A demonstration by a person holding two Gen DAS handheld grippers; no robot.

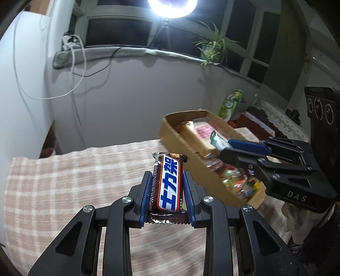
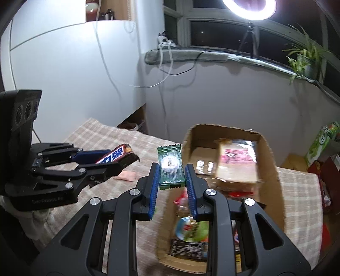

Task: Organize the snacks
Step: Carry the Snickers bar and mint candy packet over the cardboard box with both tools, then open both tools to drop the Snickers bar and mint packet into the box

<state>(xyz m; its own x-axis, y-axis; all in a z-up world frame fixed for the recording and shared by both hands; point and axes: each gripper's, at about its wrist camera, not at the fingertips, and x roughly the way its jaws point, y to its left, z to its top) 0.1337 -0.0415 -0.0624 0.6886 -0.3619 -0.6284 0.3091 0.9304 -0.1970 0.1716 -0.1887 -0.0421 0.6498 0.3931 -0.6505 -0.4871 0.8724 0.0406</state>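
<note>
One chocolate bar (image 1: 169, 183), one green candy (image 2: 170, 167), perhaps four boxed.

box (image 2: 269, 161) open-topped, far left corner free, snacks (image 2: 189, 231) crowd near end, tablecloth (image 1: 63, 169) left bare

The left gripper (image 1: 166, 180) is sitting at the bottom centre of the frame, its blue pads (image 1: 145, 197) pressing on both long sides of a brown chocolate bar (image 1: 169, 186) that is pointing up the frame above a checked tablecloth (image 1: 63, 180). Right of centre, a cardboard box (image 1: 176, 135) is lying on the cloth, holding assorted snack packets. The right gripper (image 1: 225, 148) is reaching in from the right edge over the box, gripping a small green packet (image 1: 216, 141). A ring light (image 1: 172, 6) is glaring at the top, and a potted plant (image 1: 212, 47) is standing on the windowsill at the upper right
</note>
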